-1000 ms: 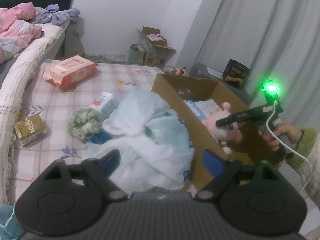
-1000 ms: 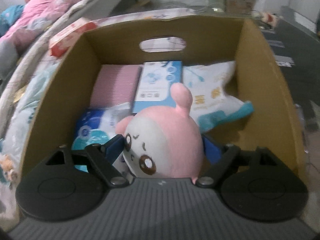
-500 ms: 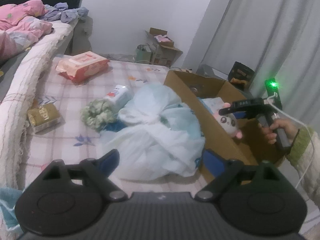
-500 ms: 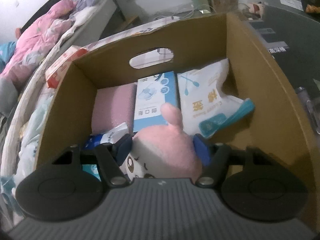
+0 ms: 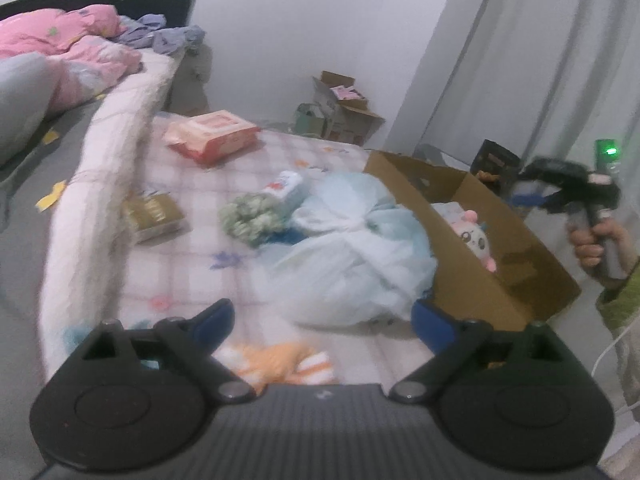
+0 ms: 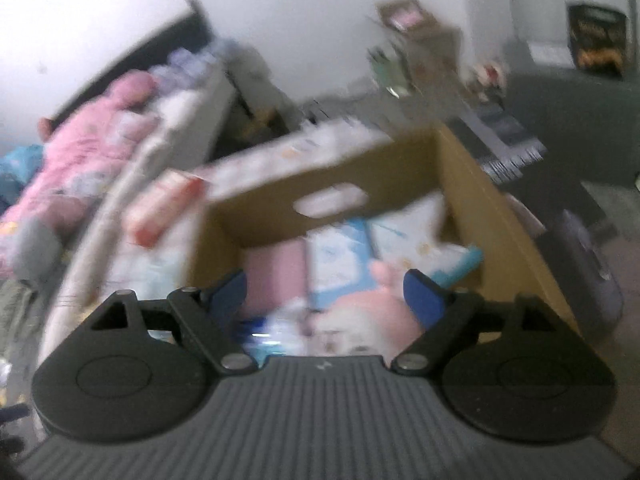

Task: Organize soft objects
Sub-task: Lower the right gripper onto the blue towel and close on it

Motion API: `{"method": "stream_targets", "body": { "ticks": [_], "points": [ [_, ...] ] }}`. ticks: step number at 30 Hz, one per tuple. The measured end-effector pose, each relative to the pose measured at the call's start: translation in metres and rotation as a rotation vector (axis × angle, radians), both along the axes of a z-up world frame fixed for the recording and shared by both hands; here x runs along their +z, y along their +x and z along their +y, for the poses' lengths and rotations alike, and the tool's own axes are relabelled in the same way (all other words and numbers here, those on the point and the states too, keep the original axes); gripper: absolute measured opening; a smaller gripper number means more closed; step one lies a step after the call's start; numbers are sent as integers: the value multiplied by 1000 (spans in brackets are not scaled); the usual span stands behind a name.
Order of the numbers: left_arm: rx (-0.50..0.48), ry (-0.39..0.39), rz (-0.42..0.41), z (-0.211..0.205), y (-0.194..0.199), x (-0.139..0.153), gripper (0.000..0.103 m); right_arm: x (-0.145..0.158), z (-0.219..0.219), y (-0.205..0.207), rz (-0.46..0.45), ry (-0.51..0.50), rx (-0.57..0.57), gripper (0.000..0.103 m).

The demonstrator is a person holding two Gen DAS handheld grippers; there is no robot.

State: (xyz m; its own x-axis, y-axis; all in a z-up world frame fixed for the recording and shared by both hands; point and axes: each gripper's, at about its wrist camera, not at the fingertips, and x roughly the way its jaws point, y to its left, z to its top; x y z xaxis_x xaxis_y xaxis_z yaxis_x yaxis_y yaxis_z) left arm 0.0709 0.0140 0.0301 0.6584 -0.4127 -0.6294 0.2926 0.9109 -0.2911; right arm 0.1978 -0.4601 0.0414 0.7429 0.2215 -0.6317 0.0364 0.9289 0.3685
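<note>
A pink and white plush (image 5: 476,238) lies inside the open cardboard box (image 5: 472,280) at the right of the bed. My right gripper (image 6: 325,286) hovers over the box (image 6: 260,208), its jaws opening and its pads clear of the plush (image 6: 360,312) below. From the left wrist view that right gripper (image 5: 560,184) sits above the box's far right side, in a hand. My left gripper (image 5: 322,312) is over the bed, its jaws opening with nothing between them. An orange striped soft toy (image 5: 280,364) lies just under it. A pale blue bag (image 5: 352,256) rests against the box.
On the checked mattress lie a green ruffled cloth (image 5: 252,216), a white pack (image 5: 290,186), a gold pack (image 5: 154,216) and a pink wipes pack (image 5: 212,136). Pink bedding (image 5: 72,60) is piled far left. Small cartons (image 5: 340,116) stand by the wall; grey curtains hang right.
My right gripper let go of the pink plush and rose out of the box; the plush stayed inside. My left gripper shifted along the bed, bringing the orange toy into view.
</note>
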Motion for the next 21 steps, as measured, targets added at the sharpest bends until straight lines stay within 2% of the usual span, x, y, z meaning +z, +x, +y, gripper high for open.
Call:
{"method": "stream_targets", "body": {
  "ticks": [2, 6, 11, 13, 16, 18, 19, 21],
  "points": [
    [21, -2, 0, 11, -9, 0, 96, 15, 26, -15, -44, 40, 71, 86],
    [69, -4, 14, 34, -24, -4, 94, 26, 93, -29, -46, 95, 242, 86],
    [109, 8, 44, 55, -38, -15, 90, 6, 185, -35, 41, 240, 466, 86],
    [123, 27, 51, 60, -42, -20, 87, -7, 223, -37, 89, 253, 540, 86],
    [141, 67, 68, 66, -46, -29, 79, -29, 276, -41, 150, 175, 644, 82],
    [147, 72, 91, 72, -47, -37, 69, -45, 306, -44, 194, 87, 708, 67],
    [151, 67, 107, 75, -47, -41, 63, -54, 319, -44, 221, 41, 731, 65],
    [156, 48, 129, 80, -46, -50, 60, -68, 336, -43, 245, -23, 756, 63]
  ]
}}
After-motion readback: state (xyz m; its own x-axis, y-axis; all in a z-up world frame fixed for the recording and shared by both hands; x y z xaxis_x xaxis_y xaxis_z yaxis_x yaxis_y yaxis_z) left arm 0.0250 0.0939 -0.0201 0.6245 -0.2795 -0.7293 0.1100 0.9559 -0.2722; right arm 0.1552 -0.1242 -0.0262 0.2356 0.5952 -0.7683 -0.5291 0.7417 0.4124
